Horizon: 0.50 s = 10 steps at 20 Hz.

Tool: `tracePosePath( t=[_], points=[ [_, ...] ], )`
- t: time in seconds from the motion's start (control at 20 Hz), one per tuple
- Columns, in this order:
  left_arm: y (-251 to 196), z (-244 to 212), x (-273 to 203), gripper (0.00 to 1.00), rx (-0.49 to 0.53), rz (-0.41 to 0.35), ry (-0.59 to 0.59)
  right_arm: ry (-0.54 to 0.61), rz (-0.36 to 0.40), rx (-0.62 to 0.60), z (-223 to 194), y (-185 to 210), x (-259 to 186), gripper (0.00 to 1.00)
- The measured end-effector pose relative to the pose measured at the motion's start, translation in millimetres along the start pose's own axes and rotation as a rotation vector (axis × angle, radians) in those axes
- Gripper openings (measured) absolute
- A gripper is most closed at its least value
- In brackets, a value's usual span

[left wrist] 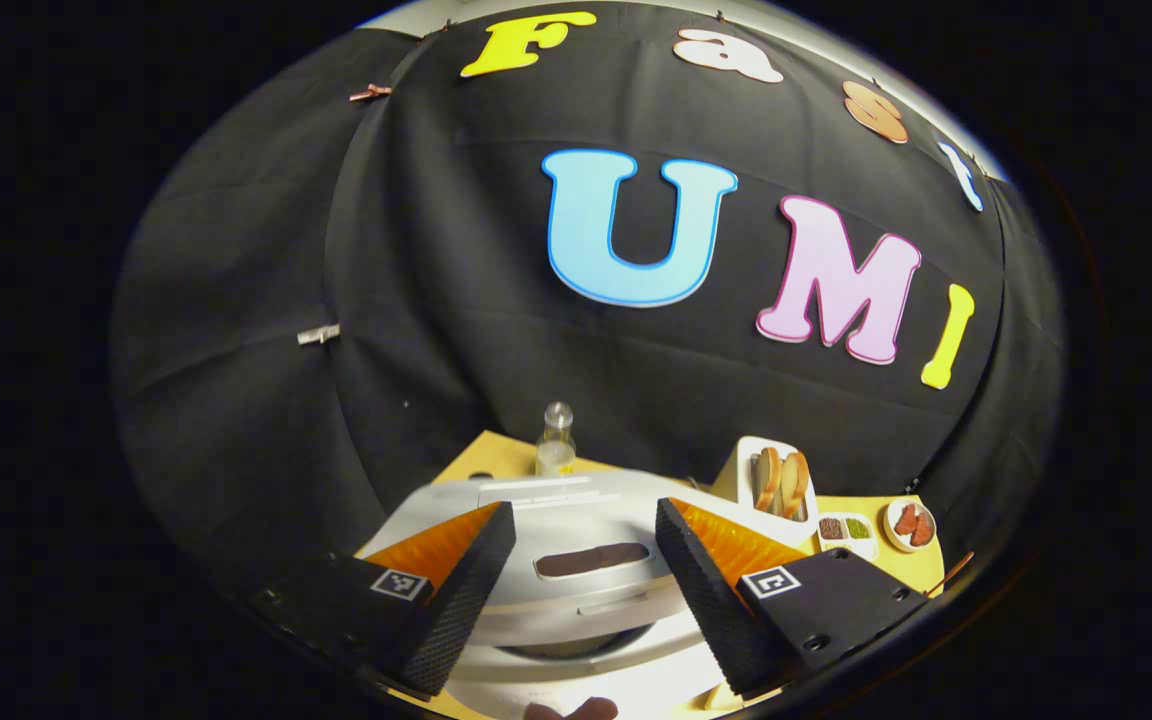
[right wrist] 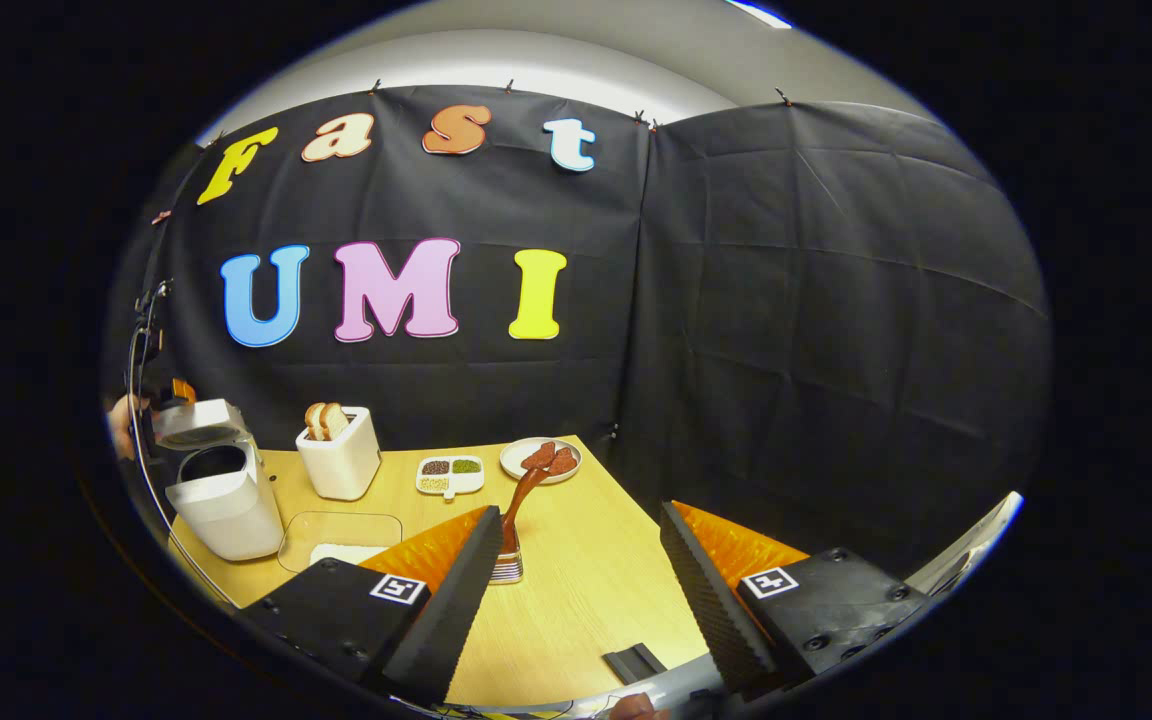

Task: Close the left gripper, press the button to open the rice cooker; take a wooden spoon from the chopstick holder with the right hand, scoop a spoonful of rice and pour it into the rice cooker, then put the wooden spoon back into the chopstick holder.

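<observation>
Both claws apart; rice cooker lid up, spoon not yet taken.

Right claw [right wrist: 576,590], fingers wide and holding nothing, low centre of frame; just beyond, the wooden spoon [right wrist: 526,488] leans in the chopstick holder [right wrist: 508,568] on the desk [right wrist: 586,580]. Spoon likely light, stiff, smooth: best gripped mid-handle. Rice cooker [right wrist: 221,495] stands at left. Left claw [left wrist: 584,580], also parted, hovers over the cooker's lid.

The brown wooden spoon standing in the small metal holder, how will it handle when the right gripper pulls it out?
The brown wooden spoon looks rigid, so probably no flex. It leans in the small metal holder, which seems slim and might tip or slide on the wooden table. The right gripper is open.
</observation>
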<state>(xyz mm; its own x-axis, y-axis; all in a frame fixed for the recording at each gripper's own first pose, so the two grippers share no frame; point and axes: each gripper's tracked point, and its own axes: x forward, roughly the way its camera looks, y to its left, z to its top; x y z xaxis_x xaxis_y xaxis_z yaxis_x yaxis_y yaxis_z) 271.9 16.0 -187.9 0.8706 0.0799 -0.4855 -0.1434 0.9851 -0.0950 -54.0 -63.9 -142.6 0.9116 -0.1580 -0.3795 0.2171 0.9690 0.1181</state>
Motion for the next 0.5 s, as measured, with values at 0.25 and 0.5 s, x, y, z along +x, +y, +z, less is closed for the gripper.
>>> tracePosePath(
  t=[0.25,0.5],
  points=[
    [-5,-41,-16,0.98,0.037,0.024,0.021,0.004,0.021,0.014,-1,-2,-2,0.99],
    [-8,-60,-14,0.98,0.071,0.054,0.037,0.019,0.028,-0.018,-12,-8,-15,0.98]
  ],
)
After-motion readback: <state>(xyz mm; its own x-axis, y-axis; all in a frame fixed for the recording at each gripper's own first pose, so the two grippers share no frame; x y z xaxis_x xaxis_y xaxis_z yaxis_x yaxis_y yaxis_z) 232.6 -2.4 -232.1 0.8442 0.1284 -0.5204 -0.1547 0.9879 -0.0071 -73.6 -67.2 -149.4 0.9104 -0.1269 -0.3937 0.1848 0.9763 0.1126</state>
